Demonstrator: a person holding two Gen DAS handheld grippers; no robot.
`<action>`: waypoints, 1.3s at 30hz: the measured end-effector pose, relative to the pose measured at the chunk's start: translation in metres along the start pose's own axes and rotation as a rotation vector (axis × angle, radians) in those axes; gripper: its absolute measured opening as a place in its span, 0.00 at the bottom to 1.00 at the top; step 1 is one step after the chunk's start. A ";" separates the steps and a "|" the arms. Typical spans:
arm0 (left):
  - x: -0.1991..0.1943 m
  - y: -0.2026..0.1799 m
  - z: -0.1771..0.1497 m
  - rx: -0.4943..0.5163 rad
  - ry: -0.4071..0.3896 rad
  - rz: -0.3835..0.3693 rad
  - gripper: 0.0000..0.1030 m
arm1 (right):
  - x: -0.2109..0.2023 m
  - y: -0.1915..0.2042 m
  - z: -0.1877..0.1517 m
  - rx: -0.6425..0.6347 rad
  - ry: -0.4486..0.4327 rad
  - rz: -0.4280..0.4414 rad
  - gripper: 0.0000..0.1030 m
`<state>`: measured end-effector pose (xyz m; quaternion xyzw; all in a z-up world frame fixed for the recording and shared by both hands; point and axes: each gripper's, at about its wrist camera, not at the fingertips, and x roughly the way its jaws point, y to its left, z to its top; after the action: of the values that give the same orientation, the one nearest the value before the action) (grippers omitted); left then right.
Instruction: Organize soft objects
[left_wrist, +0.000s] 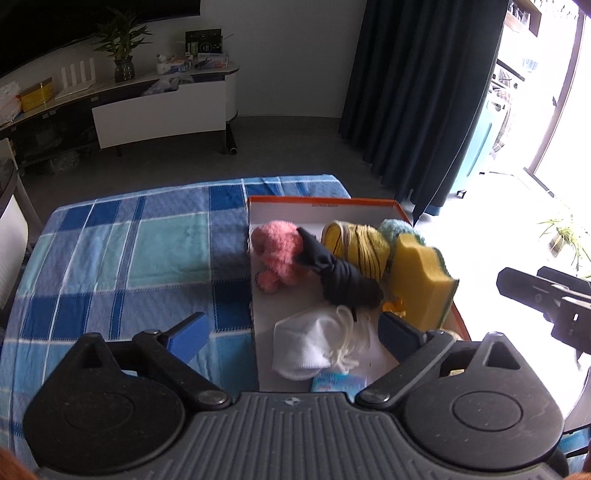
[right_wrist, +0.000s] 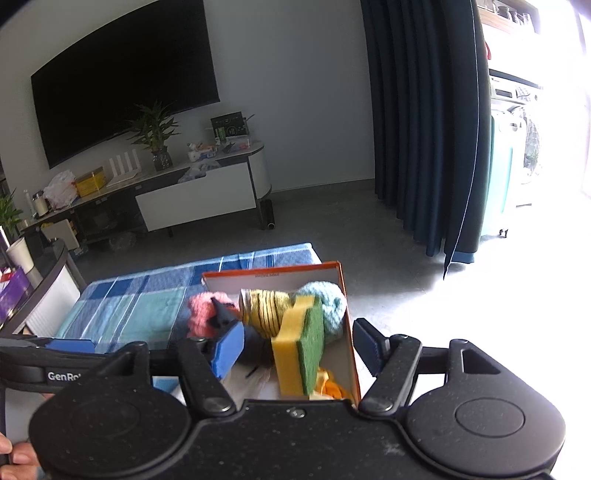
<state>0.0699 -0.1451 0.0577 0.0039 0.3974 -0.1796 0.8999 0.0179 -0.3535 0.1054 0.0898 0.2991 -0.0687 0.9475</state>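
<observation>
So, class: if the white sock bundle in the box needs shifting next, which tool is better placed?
Probably the left tool: it is open with the white sock bundle directly between its fingers. The right tool faces the sponge.

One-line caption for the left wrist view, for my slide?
Open left gripper above an orange-rimmed box holding a white sock, black cloth bundle, pink plush, yellow yarn and sponge.

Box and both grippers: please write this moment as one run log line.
left gripper: open, empty | right gripper: open, empty | box: holds white sock, black sock, sponge, pink toy
</observation>
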 end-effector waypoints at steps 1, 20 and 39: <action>-0.003 0.000 -0.005 -0.002 0.001 0.004 0.98 | -0.004 0.000 -0.003 -0.005 0.002 0.001 0.77; -0.026 -0.027 -0.085 0.013 0.054 0.055 1.00 | -0.052 -0.013 -0.085 -0.039 0.089 0.024 0.80; -0.029 -0.020 -0.089 -0.015 0.046 0.079 1.00 | -0.054 -0.007 -0.094 -0.048 0.108 0.026 0.80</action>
<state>-0.0179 -0.1416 0.0202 0.0168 0.4187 -0.1408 0.8970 -0.0797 -0.3366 0.0598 0.0746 0.3499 -0.0443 0.9328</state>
